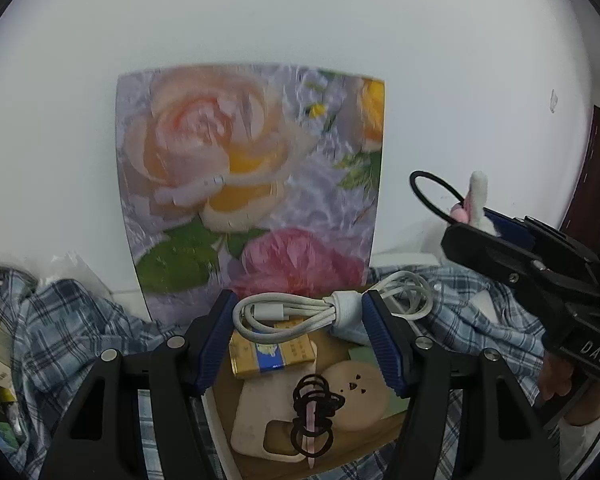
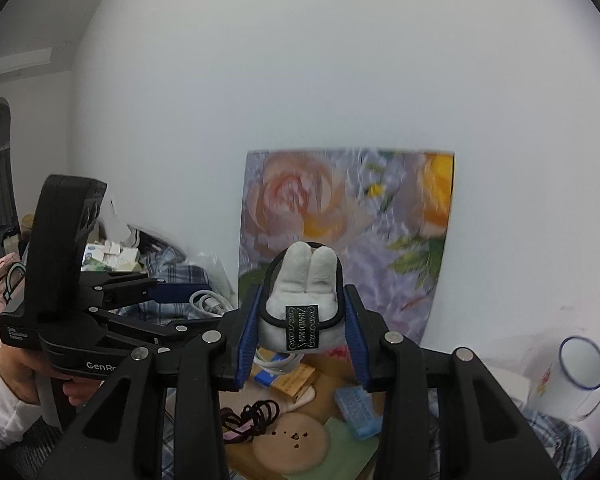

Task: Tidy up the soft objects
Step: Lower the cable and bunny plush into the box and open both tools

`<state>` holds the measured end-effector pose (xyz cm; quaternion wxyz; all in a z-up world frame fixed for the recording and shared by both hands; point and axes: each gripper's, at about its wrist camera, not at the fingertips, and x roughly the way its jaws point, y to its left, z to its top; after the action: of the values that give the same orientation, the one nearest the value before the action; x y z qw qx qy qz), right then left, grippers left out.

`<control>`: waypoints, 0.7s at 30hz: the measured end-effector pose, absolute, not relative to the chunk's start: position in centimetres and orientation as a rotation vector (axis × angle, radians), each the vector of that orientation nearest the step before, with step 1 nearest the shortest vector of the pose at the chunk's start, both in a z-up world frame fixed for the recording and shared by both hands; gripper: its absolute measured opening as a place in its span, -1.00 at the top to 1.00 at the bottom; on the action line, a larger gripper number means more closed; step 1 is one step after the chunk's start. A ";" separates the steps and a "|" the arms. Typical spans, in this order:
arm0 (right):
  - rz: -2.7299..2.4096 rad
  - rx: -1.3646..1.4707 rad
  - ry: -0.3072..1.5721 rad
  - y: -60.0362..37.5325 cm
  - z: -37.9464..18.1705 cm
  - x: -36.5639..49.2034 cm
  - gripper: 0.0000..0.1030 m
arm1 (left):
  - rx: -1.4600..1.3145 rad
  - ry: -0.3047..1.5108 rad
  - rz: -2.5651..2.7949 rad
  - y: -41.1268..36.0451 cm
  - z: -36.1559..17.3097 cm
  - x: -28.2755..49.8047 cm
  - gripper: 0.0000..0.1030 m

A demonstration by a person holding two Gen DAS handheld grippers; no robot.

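A: What does the left gripper (image 1: pixel 298 316) hold?
B: It is clamped on a coiled white cable (image 1: pixel 300 309), above the open box (image 1: pixel 384 420).
A: And the right gripper (image 2: pixel 300 320)?
B: Clamped on a plush rabbit hair tie (image 2: pixel 306 292), before the flower picture (image 2: pixel 400 240).

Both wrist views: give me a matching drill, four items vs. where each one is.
Items:
1. white cable
2. plush bunny hair tie
3. black hair ties
4. enamel mug

Places:
A. lying loose on the box below
B. between the left gripper's pads
C. standing far right on the checked cloth
D. clamped in the right gripper

Pairs: 1-B, 2-D, 3-A, 4-C
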<state>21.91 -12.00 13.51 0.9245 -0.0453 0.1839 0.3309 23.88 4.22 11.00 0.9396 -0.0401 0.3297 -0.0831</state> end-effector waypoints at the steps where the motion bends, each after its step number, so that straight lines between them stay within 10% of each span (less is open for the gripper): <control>1: 0.676 -0.094 0.386 -12.0 13.1 22.1 0.26 | -0.085 0.684 -0.173 4.2 10.6 24.1 -0.28; 21: 0.672 -0.080 0.638 -10.9 5.3 26.6 0.26 | -0.106 0.889 -0.163 3.8 3.5 27.1 -0.28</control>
<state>26.59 -10.85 5.29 0.8938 -0.0385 0.3076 0.3239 27.12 3.80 3.55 0.8983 -0.0514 0.4291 -0.0785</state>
